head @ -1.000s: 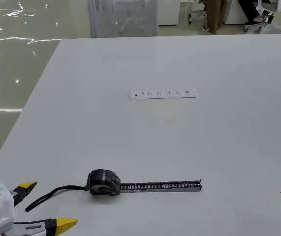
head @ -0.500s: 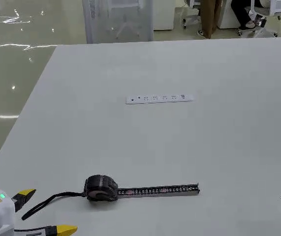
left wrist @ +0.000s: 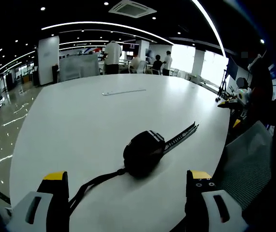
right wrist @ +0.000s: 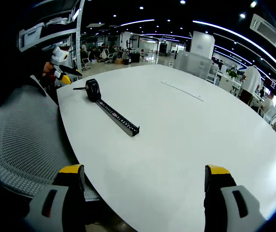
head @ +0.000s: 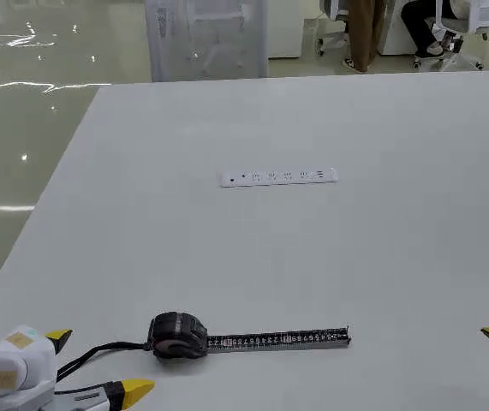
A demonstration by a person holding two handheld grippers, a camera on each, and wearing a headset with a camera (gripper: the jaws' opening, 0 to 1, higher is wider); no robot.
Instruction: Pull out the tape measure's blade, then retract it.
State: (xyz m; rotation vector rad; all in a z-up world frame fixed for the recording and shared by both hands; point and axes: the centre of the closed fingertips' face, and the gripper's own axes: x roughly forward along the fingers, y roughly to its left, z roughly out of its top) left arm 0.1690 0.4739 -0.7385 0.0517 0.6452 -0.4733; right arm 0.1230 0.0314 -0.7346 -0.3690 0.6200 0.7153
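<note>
Nearest, just short of the round black tape-measure case (head: 178,335), the yellow-tipped left gripper (head: 98,363) is held with its jaws wide apart and nothing between them. The case's black wrist strap (head: 98,352) is trailed across the gap between gripper and case. The case is set on the white table (head: 313,248) near its front edge, and the dark graduated blade (head: 278,339) is seen drawn out flat to the right of the case, its end hook (head: 347,336) resting on the table. Well to the right of the case, past the hook, the yellow-tipped right gripper (right wrist: 144,169) is likewise spread and empty. Far beyond the case a flat white power strip (head: 278,176) is laid. With the blade already out, retraction is judged to be the step in hand. The case should be pinned squarely across its body by the left gripper, clear of the strap. The hook end should be guided by the right gripper, so that the blade is fed back slowly rather than allowed to whip.
</note>
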